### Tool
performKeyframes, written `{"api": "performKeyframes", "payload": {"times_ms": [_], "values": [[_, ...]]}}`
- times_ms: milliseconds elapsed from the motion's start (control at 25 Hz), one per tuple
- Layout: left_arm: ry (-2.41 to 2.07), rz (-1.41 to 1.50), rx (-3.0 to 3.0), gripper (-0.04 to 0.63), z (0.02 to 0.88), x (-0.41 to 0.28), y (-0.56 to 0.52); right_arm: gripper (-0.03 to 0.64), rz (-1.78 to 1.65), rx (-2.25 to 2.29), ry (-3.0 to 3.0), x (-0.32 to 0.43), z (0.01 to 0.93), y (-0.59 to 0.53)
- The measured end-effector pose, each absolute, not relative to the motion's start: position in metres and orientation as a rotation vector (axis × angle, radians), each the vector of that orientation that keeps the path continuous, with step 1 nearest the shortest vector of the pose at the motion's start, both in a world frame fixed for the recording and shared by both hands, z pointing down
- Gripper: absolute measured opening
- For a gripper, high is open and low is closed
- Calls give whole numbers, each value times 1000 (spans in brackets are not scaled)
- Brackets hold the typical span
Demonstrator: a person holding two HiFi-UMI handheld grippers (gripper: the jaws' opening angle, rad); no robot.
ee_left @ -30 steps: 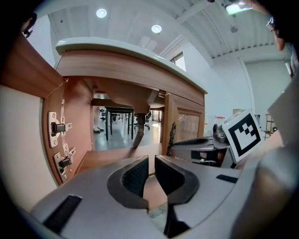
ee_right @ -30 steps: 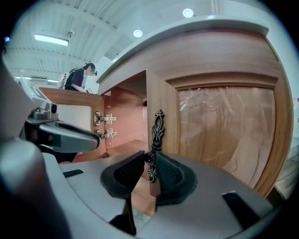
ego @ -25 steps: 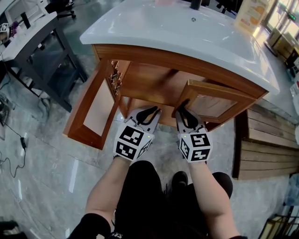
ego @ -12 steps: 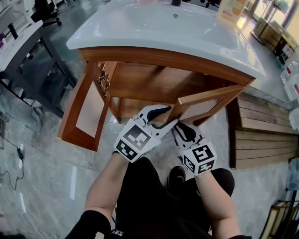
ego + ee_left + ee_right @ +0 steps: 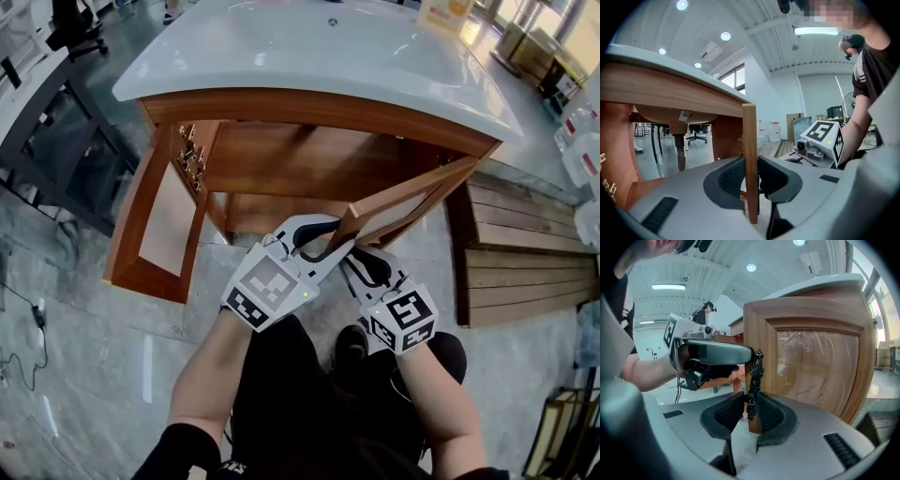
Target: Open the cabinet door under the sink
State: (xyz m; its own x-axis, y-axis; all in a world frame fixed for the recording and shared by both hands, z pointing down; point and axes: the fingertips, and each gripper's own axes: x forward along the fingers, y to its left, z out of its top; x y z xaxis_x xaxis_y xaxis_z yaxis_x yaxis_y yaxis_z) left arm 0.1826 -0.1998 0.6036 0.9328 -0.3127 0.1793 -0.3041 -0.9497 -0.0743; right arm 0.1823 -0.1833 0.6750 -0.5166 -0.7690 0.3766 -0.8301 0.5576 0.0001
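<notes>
Where visible — cabinet (image 5: 309, 108), perhaps drainpipe (image 5: 680, 150) inside

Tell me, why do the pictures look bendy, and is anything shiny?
Left gripper view: the wide lens bows the countertop and blackens the corners. Right gripper view: the cabinet door bulges likewise. Head view: the floor shows pale shiny streaks.
</notes>
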Motion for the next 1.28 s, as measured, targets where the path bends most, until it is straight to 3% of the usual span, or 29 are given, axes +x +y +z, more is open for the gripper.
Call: {"api": "performKeyframes", "payload": {"times_ms": [720,1280], "values": [[101,-259,-3084,106,598,222,-114,112,394,1476,-2364,229,673,-110],[-226,-276,-3075,92,603,295,-48,87,345,2115,-2164,370,601,-6]]}}
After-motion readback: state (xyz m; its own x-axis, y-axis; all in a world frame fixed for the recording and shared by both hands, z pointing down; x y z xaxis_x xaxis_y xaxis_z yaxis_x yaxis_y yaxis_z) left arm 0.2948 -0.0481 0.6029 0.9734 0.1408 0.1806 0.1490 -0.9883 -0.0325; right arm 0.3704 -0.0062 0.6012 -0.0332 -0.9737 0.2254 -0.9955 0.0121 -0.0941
